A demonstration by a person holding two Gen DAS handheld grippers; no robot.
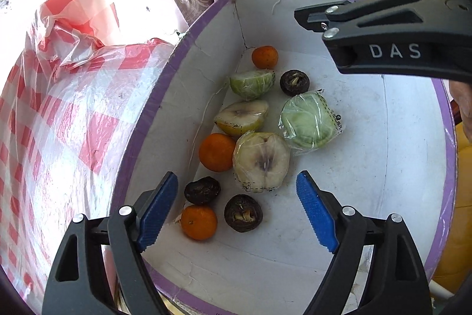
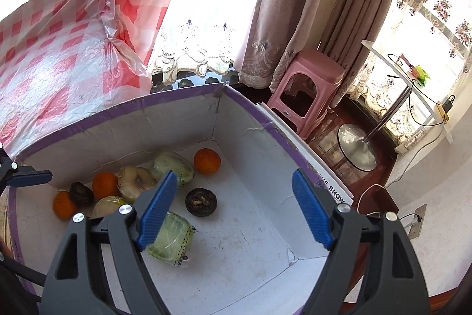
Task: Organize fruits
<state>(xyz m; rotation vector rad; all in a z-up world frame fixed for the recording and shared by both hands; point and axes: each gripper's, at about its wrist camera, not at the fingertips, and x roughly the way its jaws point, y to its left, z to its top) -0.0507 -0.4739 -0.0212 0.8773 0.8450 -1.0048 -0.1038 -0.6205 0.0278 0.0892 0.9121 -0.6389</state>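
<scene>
Fruit lies loose in the white purple-rimmed cardboard box point(image 1: 354, 197): orange tangerines point(image 1: 216, 152), plastic-wrapped cut halves point(image 1: 261, 161), dark, possibly shrivelled, round fruits point(image 1: 243, 213). Left claw point(image 1: 237, 211) and right claw point(image 2: 234, 207) hover spread, empty.

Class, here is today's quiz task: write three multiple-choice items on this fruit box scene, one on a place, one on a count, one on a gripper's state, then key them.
1. Where do the fruits lie?
A on the stool
B inside the box
C on the checked cloth

2. How many oranges?
A one
B three
C five

3. The left gripper is
A open, empty
B shut on an orange
C out of view

Key: B, the white walls surround them; B, oranges at; A, its blue fingers stand wide apart.
</scene>
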